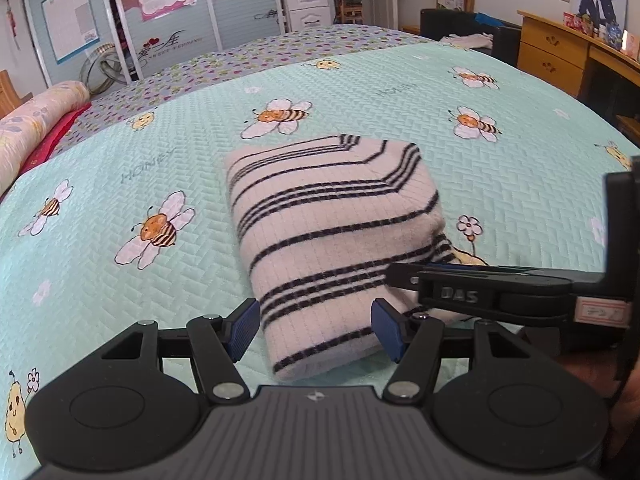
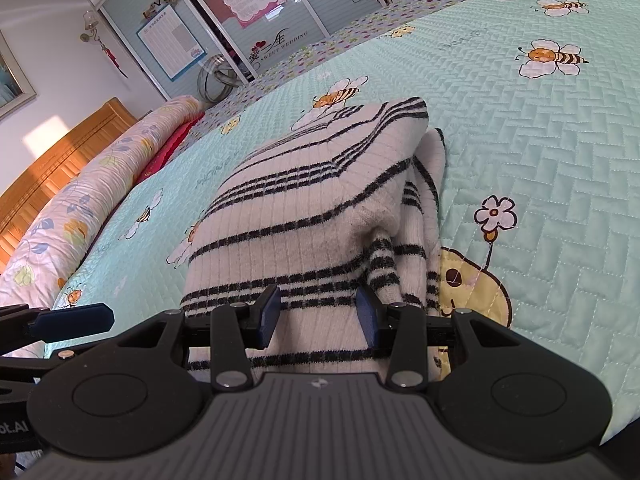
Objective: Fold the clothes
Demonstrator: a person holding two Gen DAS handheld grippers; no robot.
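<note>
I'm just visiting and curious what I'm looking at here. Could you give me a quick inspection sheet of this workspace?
Surface: bed with a mint bee-print quilt, smooth around the garment.
Job's things: striped sweater, folded into a compact bundle; loose layers show along its right side.
Clutter: rolled floral bedding along the bed's left edge.
Grippers: left gripper open, pads either side of the sweater's near end without pressing; right gripper open over the near edge.
Cables: nothing seen.
Surroundings: sliding wardrobe doors with posters, wooden desk, white drawers.
</note>
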